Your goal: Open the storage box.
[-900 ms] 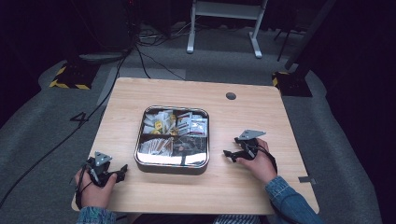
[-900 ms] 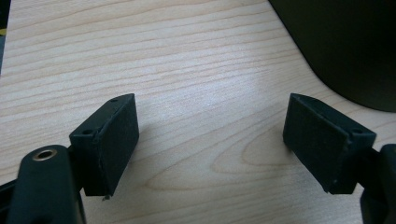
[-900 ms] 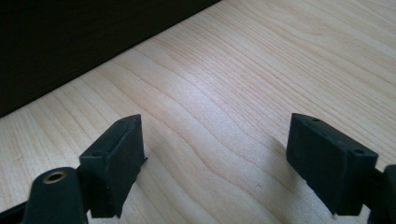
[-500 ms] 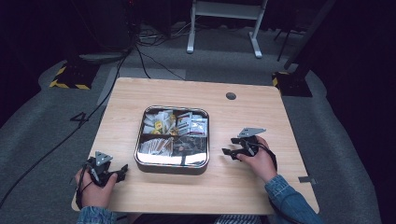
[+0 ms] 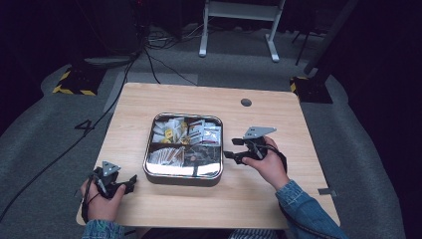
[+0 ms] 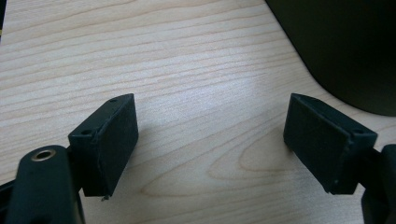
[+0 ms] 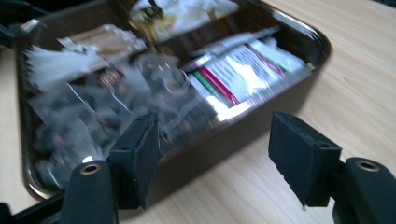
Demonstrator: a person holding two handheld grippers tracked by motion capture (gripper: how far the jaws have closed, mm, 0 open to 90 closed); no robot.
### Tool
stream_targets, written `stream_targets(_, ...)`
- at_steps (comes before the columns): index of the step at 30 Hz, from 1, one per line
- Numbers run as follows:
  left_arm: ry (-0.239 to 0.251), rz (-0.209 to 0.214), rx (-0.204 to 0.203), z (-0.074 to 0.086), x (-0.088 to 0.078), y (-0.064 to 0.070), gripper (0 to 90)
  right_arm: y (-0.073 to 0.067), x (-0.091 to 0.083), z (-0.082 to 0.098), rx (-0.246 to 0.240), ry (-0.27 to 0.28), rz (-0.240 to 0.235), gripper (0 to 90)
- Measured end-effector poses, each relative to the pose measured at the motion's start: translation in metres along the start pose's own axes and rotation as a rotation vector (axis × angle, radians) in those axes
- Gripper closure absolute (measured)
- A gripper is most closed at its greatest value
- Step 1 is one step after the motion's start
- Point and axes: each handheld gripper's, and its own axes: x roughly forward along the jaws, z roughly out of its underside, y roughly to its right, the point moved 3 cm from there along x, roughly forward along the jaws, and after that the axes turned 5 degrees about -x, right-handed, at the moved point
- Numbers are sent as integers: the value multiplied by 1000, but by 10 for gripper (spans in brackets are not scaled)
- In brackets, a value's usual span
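A square metal tray [image 5: 149, 149] with dividers sits mid-table, holding several sachets and clear bags. My right gripper [image 5: 228, 149] hovers just off the tray's right side, pointing at it, open and empty. In the right gripper view its jaws [image 7: 215, 121] frame the tray's near wall [image 7: 261, 112], with a white, red and green sachet [image 7: 238, 74] and clear bags of dark pieces [image 7: 88, 116] inside. My left gripper [image 5: 132, 179] rests at the table's front left, open with nothing between its jaws [image 6: 208, 105]. It lies low over bare wood, with the dark tray corner [image 6: 355, 46] ahead.
The wooden table [image 5: 278, 124] has a round cable hole [image 5: 246, 102] at the back. Its front edge is close under both hands. Cables and a white stand [image 5: 239, 20] are on the floor beyond, and a yellow-black block [image 5: 74, 84] lies at the left.
My right gripper has shifted a little to the left, closer to the tray's side. The left gripper and the tray have stayed put.
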Motion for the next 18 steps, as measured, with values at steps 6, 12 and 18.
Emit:
stream_targets(6,0,0,0,0,0,0,185,-9,10,-23,-18,13,-34,354)
stream_targets(12,0,0,0,0,0,0,184,-18,25,-39,-18,23,-73,359)
stream_targets(18,0,1,1,0,0,0,185,-27,38,-51,-54,12,-81,363)
